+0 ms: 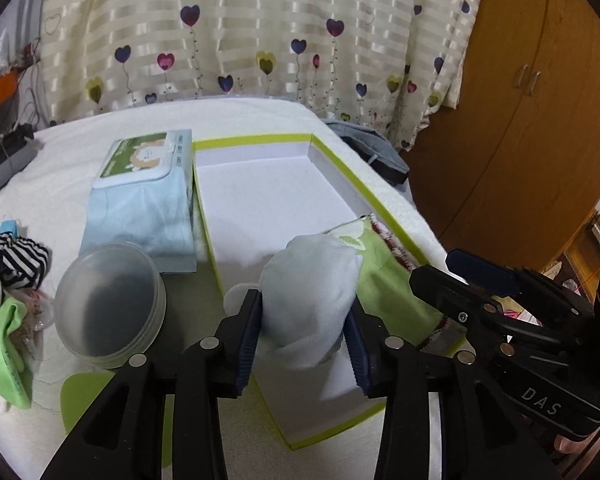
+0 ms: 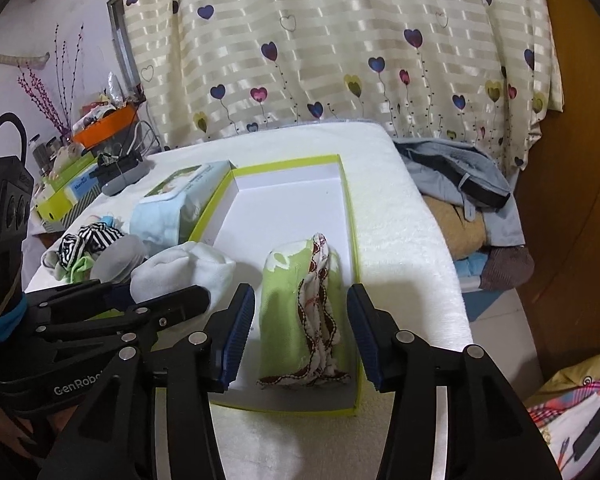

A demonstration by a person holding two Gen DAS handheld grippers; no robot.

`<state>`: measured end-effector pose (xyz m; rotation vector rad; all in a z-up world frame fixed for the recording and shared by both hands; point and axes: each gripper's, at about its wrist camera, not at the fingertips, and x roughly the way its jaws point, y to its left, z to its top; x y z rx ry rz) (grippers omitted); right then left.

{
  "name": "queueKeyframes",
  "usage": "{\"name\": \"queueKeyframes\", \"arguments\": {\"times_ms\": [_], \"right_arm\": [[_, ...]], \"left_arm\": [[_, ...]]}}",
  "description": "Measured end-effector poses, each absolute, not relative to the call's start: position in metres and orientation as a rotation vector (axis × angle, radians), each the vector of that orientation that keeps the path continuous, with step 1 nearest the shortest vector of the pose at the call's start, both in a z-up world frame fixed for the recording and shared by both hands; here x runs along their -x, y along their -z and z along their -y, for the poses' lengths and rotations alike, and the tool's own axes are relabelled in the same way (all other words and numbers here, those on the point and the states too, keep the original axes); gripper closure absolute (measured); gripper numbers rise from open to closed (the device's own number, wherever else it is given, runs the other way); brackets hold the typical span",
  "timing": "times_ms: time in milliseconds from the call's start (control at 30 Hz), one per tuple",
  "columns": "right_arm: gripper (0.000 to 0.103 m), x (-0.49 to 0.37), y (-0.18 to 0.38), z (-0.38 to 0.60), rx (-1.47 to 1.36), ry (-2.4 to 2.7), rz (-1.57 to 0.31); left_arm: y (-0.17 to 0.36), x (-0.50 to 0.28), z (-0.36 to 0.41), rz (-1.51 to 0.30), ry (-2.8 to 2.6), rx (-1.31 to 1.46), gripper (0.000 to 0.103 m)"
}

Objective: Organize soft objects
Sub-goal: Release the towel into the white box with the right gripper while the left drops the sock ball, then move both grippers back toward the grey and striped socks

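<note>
A shallow white box with a lime-green rim (image 1: pixel 352 176) (image 2: pixel 350 216) lies on the white towel-covered table. My left gripper (image 1: pixel 306 332) is shut on a rolled white cloth (image 1: pixel 312 292) (image 2: pixel 188 268) held over the box's near left part. A folded green cloth with red-and-white trim (image 2: pixel 300 308) (image 1: pixel 388 276) lies in the box's near right part. My right gripper (image 2: pixel 300 332) is open, its fingers either side of the green cloth without touching it. It also shows in the left wrist view (image 1: pixel 472 276).
A pale blue wipes pack (image 1: pixel 140 200) (image 2: pixel 172 208) lies left of the box. A frosted round lid (image 1: pixel 108 300) and a pile of striped and green small garments (image 1: pixel 8 280) (image 2: pixel 84 248) lie further left. Folded clothes (image 2: pixel 464 192) sit off the table's right edge.
</note>
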<state>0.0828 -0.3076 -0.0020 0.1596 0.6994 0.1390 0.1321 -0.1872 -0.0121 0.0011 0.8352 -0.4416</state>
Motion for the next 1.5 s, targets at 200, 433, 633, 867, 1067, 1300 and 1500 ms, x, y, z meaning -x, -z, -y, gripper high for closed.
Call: {"name": "queueKeyframes", "arguments": {"times_ms": [200,433,633,867,1067,1300,1500], "right_arm": [[0.053,-0.07,-0.008,0.309,-0.151,-0.121,-0.671],[0.048,-0.052,-0.023,0.303,-0.141,-0.115,-0.632],[0.048,-0.039,-0.034,0.294,-0.146,-0.135,-0.604],[0.048,-0.017,-0.048,0.271,-0.09,-0.171,-0.517],[0.047,-0.009,-0.053,0.253,-0.066,-0.207,-0.531],[0.047,-0.001,-0.055,0.229,-0.062,-0.295,-0.542],[0.047,-0.001,-0.057,0.217,-0.08,-0.342,-0.55]], "left_arm": [[0.001,-0.122,0.183,-0.809,0.446,0.006,0.064],[-0.018,-0.1,0.168,-0.754,0.446,0.019,0.064],[-0.034,-0.078,0.152,-0.704,0.433,0.017,0.064],[-0.044,-0.056,0.126,-0.663,0.37,0.021,0.064],[-0.048,-0.042,0.101,-0.647,0.327,0.037,0.064],[-0.048,-0.033,0.078,-0.642,0.292,0.061,0.064],[-0.045,-0.031,0.061,-0.646,0.276,0.089,0.064]]}}
